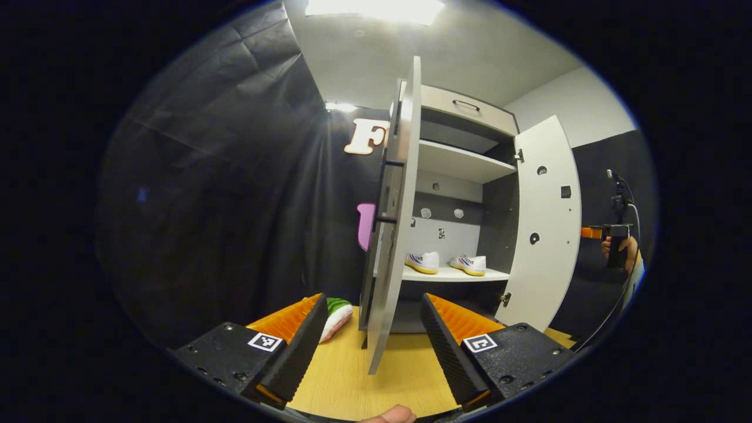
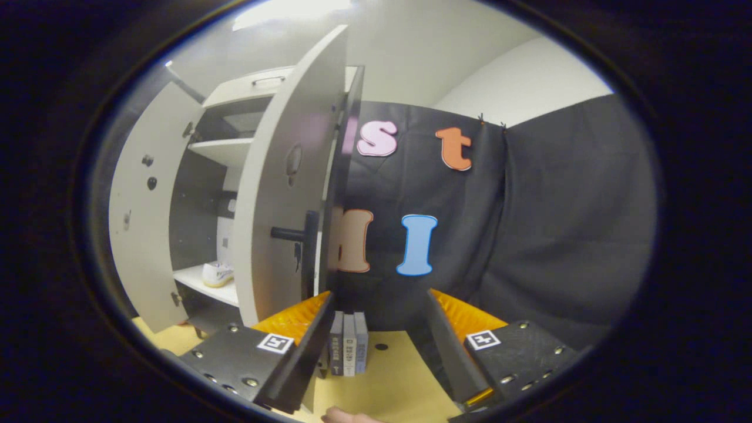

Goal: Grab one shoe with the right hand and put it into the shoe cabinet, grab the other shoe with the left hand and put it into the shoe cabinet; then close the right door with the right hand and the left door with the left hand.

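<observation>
Shoes (image 1: 446, 262) (two) inside cabinet (image 1: 470, 170), doors (image 1: 543, 226) (two) open.

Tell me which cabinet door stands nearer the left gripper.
The left door, seen edge-on between the left gripper fingers; the right door swings open farther back.

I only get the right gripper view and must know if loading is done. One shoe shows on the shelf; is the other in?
Observer: Yes. In the left gripper view one shoe and a second shoe sit side by side on the lower shelf.
Operator: Is the left door shut?
Observer: No. The left door stands open, edge-on ahead of the left tool, whose fingers are spread and not gripping it.
</observation>
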